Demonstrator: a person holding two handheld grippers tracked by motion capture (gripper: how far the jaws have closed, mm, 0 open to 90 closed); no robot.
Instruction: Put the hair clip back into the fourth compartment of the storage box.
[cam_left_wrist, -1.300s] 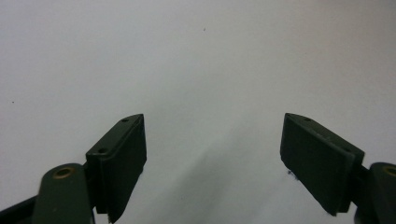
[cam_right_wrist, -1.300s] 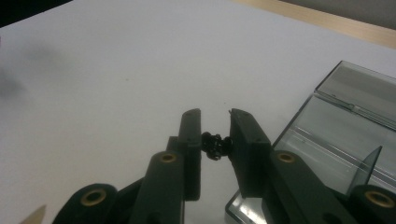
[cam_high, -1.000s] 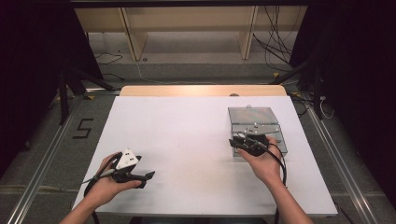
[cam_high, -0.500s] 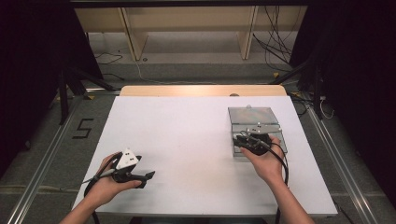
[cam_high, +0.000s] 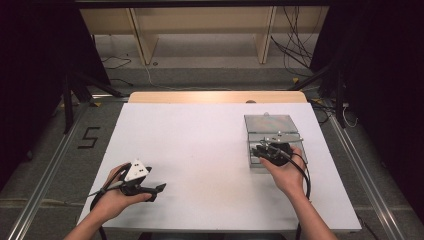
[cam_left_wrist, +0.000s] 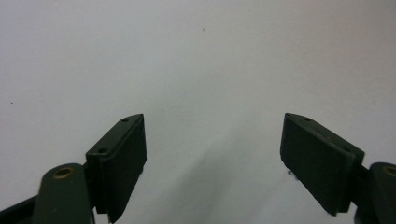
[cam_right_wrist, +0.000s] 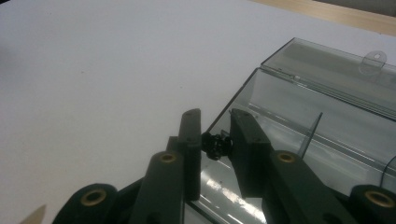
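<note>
While pinched in right claw (cam_right_wrist: 215, 130), small black part (cam_right_wrist: 215, 143), over clear box (cam_right_wrist: 299, 107)

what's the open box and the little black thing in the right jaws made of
Box: looks like clear hard plastic, glossy; you see through its walls and hinged lid, with bright glints. Little black part, pinched by the right hand-held gripper: dark, knobbly, slightly shiny; plastic or metal, cannot tell.

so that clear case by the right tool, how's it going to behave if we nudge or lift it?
Probably light: the case looks like thin clear plastic with little inside. It may slide easily on the smooth white table. Its lid lies hinged open, so lifted by one wall it would likely flop or tip backward.
</note>
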